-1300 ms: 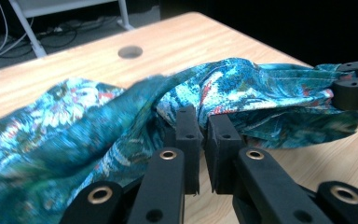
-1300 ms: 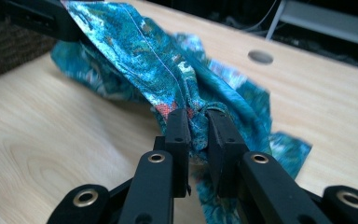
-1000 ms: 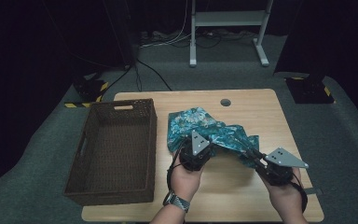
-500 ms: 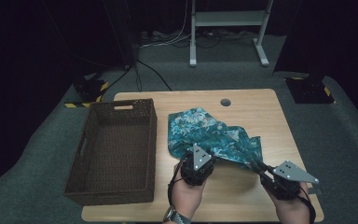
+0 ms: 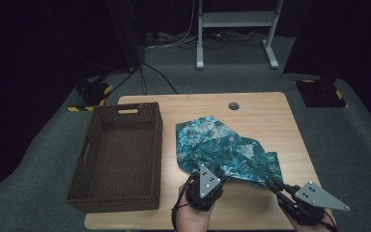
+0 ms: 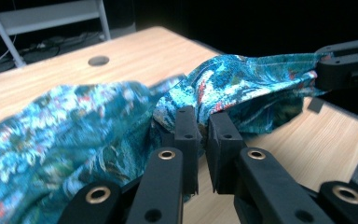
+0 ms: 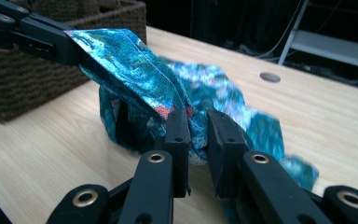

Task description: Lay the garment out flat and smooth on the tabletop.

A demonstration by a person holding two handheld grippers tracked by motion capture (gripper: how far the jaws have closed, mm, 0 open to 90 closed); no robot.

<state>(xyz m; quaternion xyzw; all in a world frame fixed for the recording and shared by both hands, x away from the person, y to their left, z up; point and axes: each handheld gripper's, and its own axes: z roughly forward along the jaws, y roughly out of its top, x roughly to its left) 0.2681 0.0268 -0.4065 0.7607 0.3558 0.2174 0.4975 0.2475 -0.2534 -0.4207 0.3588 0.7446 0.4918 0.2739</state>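
A teal flower-patterned cloth (image 5: 222,145) lies rumpled on the wooden table (image 5: 270,121), right of the basket. My left gripper (image 5: 220,171) is shut on the cloth's near edge; in the left gripper view the jaws (image 6: 204,125) pinch a fold of the cloth (image 6: 74,130). My right gripper (image 5: 266,178) is shut on the near right corner, and its jaws (image 7: 198,127) clamp the cloth (image 7: 135,70). The edge between the two grippers is lifted off the table and stretched. Each gripper view shows the other gripper (image 6: 345,65) (image 7: 28,32) holding the same edge.
A dark woven basket (image 5: 157,145) with nothing in it stands on the table's left half, close to the cloth. A round cable hole (image 5: 233,106) sits near the far edge. A white desk frame (image 5: 200,43) and cables lie on the floor beyond.
Both hands have drawn back toward the table's near edge, pulling the cloth's near edge with them. The cloth is spread out longer toward me.
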